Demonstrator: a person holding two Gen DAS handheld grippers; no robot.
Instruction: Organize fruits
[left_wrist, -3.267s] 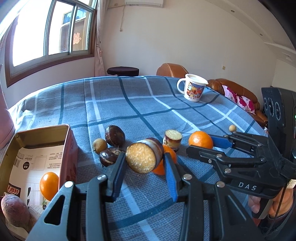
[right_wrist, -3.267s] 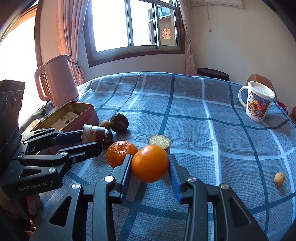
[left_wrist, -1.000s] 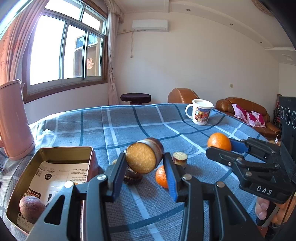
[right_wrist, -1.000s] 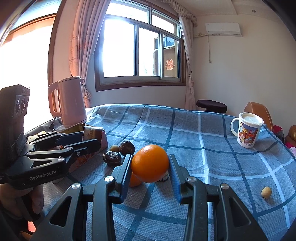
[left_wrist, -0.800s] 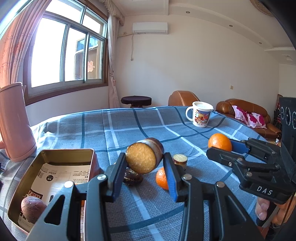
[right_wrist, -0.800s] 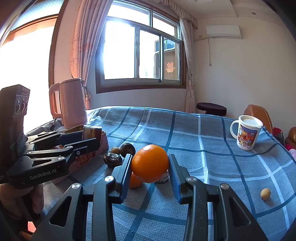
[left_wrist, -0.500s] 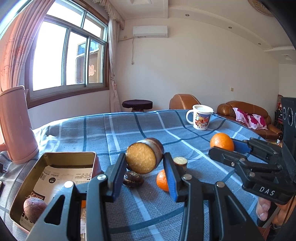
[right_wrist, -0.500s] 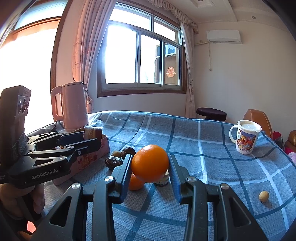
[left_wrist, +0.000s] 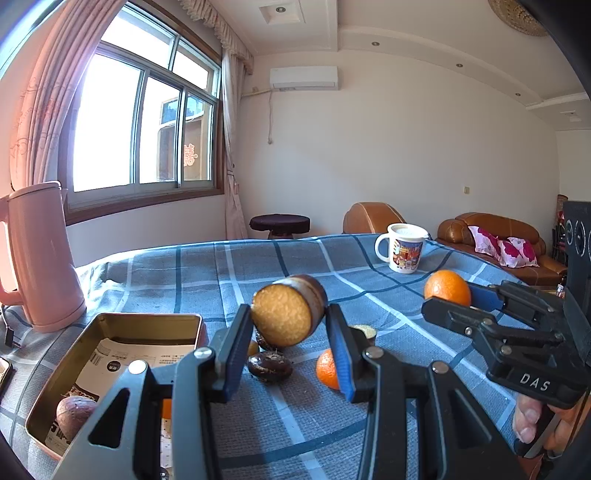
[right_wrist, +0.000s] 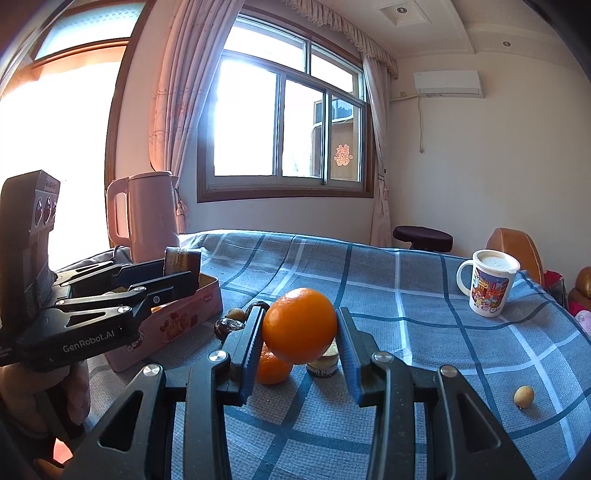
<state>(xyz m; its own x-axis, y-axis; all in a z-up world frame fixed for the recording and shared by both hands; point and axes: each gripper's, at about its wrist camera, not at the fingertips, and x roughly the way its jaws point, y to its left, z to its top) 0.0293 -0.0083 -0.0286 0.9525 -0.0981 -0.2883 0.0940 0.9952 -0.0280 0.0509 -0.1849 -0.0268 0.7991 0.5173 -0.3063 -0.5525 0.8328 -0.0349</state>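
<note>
Two loads are aloft: the left gripper (left_wrist: 288, 325) clamps a brown-skinned cut cylinder of fruit (left_wrist: 286, 310), the right gripper (right_wrist: 299, 339) pinches a round orange (right_wrist: 299, 325). The open metal tin (left_wrist: 110, 325) lies at nine o'clock — the firm, slick orange is best squeezed across its middle.

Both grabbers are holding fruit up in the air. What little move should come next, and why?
Probably swing the left gripper a little to its left and lower it over the tin box. Its fingers are shut on the cut fruit piece, held above the tablecloth just right of the box, which already holds fruit. The right gripper, shut on the orange, could follow.
</note>
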